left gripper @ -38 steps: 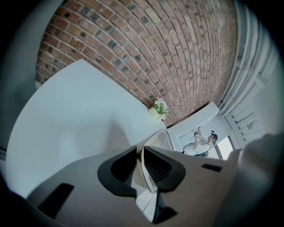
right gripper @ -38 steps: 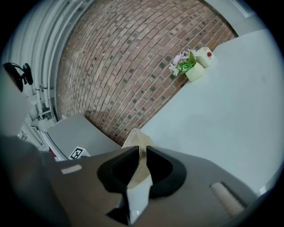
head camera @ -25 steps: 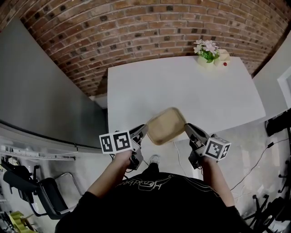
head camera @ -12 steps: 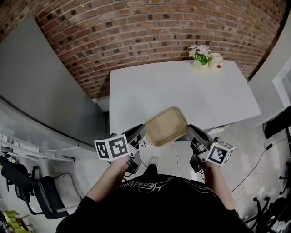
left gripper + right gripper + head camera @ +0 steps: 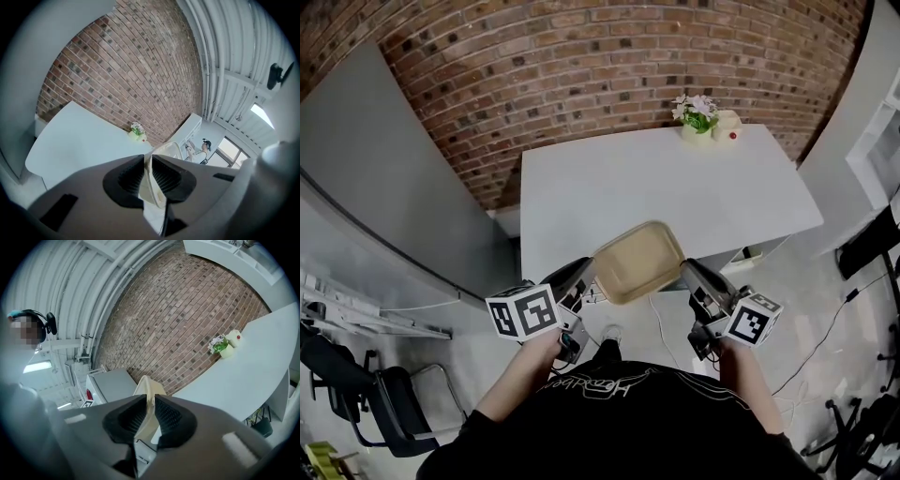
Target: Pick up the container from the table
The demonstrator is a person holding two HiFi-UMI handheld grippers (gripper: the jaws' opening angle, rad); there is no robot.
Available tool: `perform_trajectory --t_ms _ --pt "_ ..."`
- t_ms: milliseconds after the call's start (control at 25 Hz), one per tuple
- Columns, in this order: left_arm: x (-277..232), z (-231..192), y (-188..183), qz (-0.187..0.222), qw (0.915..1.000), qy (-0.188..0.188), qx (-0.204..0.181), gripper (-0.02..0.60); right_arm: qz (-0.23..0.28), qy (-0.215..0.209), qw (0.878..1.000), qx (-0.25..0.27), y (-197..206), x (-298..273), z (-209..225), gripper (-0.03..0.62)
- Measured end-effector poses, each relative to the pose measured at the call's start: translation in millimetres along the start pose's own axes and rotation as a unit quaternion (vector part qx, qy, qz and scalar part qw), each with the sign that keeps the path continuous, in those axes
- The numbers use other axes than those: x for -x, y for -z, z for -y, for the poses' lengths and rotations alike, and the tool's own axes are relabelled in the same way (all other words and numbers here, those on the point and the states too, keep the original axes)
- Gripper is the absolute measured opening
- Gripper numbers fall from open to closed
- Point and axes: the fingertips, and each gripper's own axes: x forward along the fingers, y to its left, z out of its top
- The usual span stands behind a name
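Standing well beyond the held container (image 5: 639, 261): flower pot (image 5: 696, 117), cream jar (image 5: 727, 124).

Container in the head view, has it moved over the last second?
Yes. The container looks slightly larger against the white table, so it has risen toward the camera.

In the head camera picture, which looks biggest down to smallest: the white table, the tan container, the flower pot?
1. white table
2. tan container, held nearer the camera, which may flatter its size
3. flower pot, far off by the table's back edge
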Motion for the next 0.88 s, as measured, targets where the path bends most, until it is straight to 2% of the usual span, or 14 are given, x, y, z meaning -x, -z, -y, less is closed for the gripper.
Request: perform_trajectory --t_ms 320,880 --pt "16 23 4 0.018 0.9994 0.005 -0.028 0.052 0.016 -0.013 1.0 0.015 -2 21 -17 0.057" --pt "22 33 13 0.017 0.999 0.0 -0.041 0.052 0.019 -0.012 1.0 0.014 2 34 -18 0.057"
